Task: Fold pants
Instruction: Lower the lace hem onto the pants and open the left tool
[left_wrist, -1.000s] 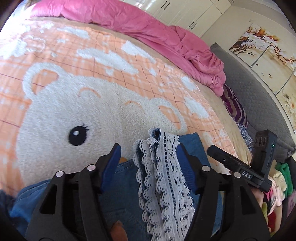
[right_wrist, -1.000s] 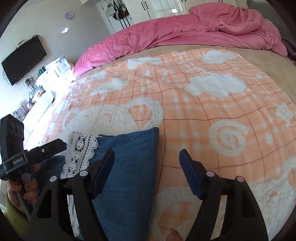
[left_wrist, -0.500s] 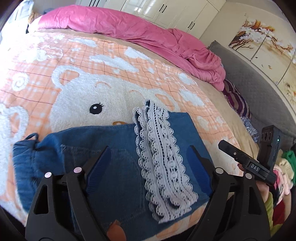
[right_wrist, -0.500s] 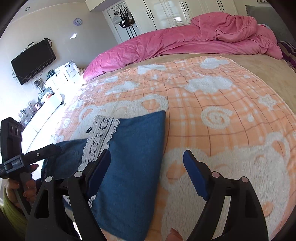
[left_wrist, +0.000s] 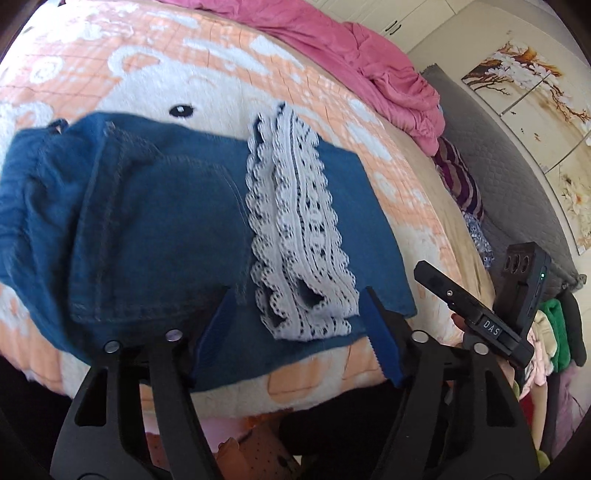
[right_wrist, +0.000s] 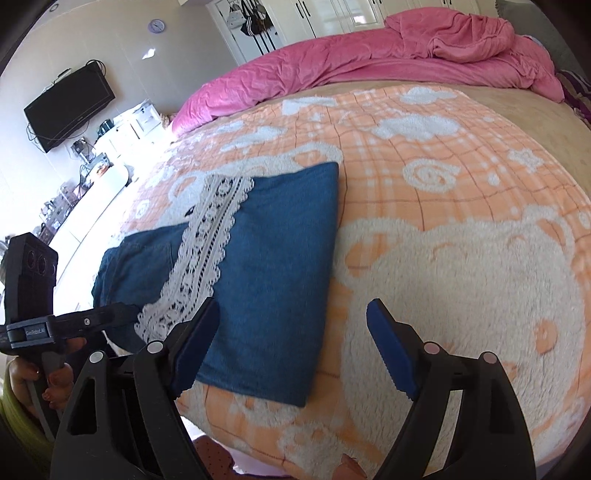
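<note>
Both left tongs and right tongs wide, empty; next fold should pinch denim pants near lace hem, keeping edges aligned.

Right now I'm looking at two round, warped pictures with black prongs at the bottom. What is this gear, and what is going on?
There is no robot here. A person holds a hand-held gripper in each hand, and a wide-angle camera on each looks forward along its two blue-padded fingers, which is why the pictures bulge. One picture comes from the left hand-held gripper, the other from the right hand-held gripper; each also catches the other tool at its edge. Both are open and hold nothing. On the peach blanket with white bear shapes lie folded blue denim pants, with a white lace trim across them. A pink quilt is bunched at the far side of the bed.
</note>
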